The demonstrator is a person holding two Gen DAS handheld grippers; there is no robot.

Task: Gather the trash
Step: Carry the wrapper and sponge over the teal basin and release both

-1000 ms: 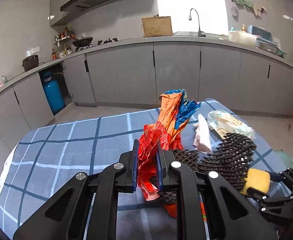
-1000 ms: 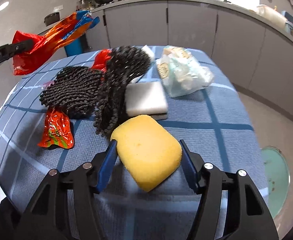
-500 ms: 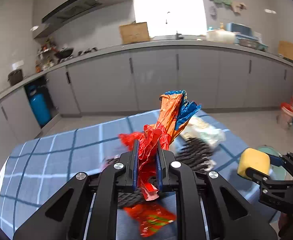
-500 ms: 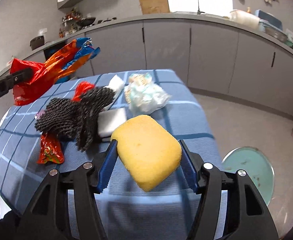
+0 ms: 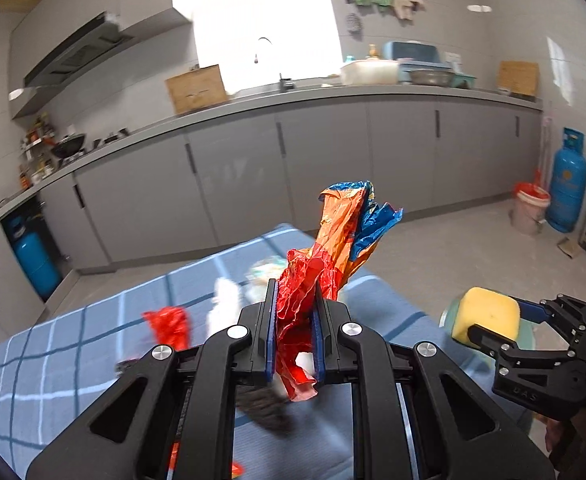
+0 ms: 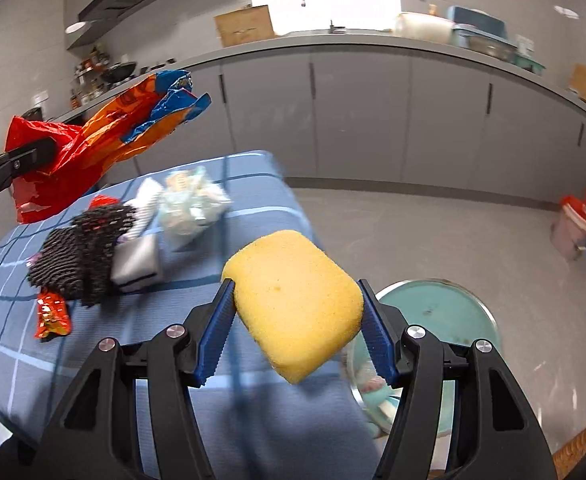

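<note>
Tools x2, left tool (image 5: pixel 293 336) clamped on 1 crumpled wrapper (image 5: pixel 333 248), right tool (image 6: pixel 295 336) clamped on 1 yellow sponge (image 6: pixel 297 300)

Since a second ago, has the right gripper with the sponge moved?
Yes. The right gripper has carried the sponge off the table's edge toward the green bin on the floor; earlier it was over the cloth.

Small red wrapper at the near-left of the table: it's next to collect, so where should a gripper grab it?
Come from above at the small red wrapper, closing across its narrow crinkled middle. It lies flat on the blue tablecloth, clear on its near side; the black mesh crowds its far end.
</note>
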